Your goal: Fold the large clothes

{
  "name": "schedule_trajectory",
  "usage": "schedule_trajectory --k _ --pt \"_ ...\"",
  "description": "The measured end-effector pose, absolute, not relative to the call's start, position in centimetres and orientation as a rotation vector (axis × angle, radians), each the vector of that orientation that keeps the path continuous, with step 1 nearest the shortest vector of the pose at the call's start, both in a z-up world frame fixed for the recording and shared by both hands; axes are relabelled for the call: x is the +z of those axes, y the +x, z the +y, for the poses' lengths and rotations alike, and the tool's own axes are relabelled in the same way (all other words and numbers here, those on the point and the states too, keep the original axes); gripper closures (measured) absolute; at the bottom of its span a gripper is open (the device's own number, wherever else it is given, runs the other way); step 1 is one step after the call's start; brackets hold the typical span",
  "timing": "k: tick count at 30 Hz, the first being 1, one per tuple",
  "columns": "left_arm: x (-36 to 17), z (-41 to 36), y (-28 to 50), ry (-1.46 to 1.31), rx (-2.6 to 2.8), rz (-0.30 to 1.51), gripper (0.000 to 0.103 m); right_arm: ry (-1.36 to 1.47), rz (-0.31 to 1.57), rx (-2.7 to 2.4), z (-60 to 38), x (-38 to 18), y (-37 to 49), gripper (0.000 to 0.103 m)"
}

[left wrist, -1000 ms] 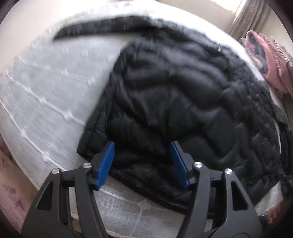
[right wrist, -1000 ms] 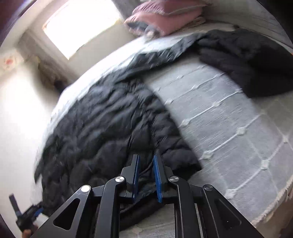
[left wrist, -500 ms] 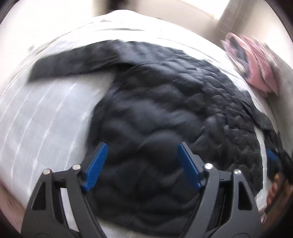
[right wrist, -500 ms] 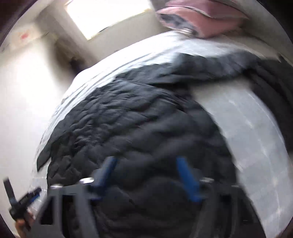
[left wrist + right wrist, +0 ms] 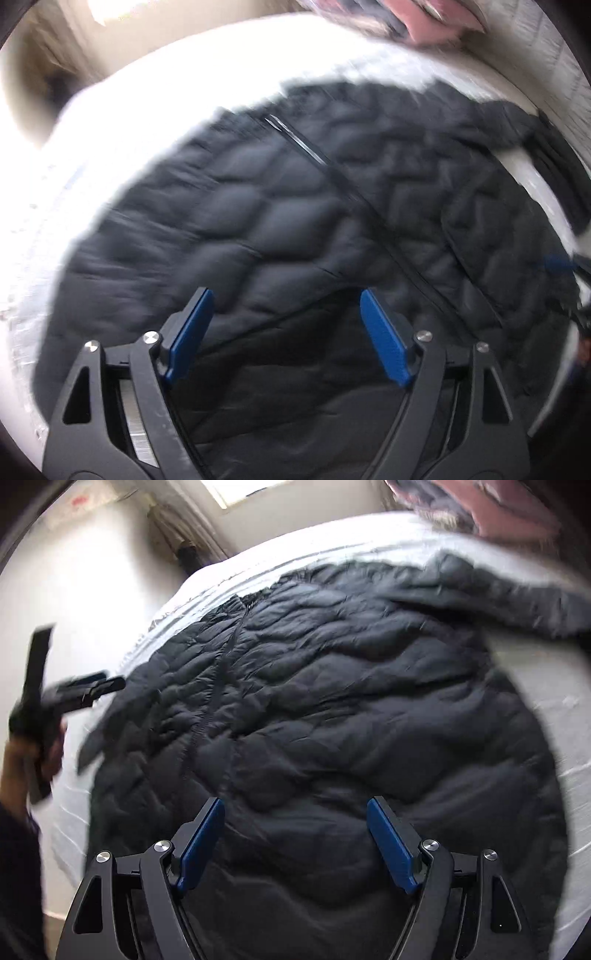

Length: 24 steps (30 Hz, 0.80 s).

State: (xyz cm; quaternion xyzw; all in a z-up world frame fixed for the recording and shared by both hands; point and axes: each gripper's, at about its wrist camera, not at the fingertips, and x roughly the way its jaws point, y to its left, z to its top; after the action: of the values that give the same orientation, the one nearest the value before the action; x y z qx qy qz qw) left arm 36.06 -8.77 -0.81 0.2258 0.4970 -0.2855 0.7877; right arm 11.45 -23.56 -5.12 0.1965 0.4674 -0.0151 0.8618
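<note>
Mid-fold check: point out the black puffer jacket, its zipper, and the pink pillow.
black puffer jacket [image 5: 351, 701]: right wrist view, quilted front panel.
zipper [image 5: 299, 142]: left wrist view, shiny upper stretch.
pink pillow [image 5: 436, 22]: left wrist view, blurred pink face at top.

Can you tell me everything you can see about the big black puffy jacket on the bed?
The black puffy jacket is quilted in wavy, padded sections and looks soft and slightly shiny. It lies spread out, front up, on the white bedspread, with a zipper running down its middle and one sleeve stretched out sideways. Nothing grips it: the left gripper and right gripper have just opened, with nothing between their blue pads.
</note>
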Motion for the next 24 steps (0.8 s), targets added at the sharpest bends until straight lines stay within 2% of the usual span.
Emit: schedule_trajectory --k 3,9,19,24 --pt "-2.2 -10.2 35.7 0.599 -0.638 1.065 0.021 0.389 0.949 -0.057 -24.5 -4.3 11.2 0.023" --pt "-4.5 -10.3 36.7 0.626 -0.616 1.134 0.021 0.436 0.982 -0.032 -25.3 -4.6 11.5 0.023" --pt "-4.3 -9.6 36.3 0.688 -0.622 1.124 0.022 0.469 0.972 -0.023 -25.3 -4.6 11.7 0.023" --pt "-3.5 -4.0 39.6 0.501 -0.490 1.170 0.022 0.483 0.977 -0.032 -25.7 -4.9 11.7 0.023"
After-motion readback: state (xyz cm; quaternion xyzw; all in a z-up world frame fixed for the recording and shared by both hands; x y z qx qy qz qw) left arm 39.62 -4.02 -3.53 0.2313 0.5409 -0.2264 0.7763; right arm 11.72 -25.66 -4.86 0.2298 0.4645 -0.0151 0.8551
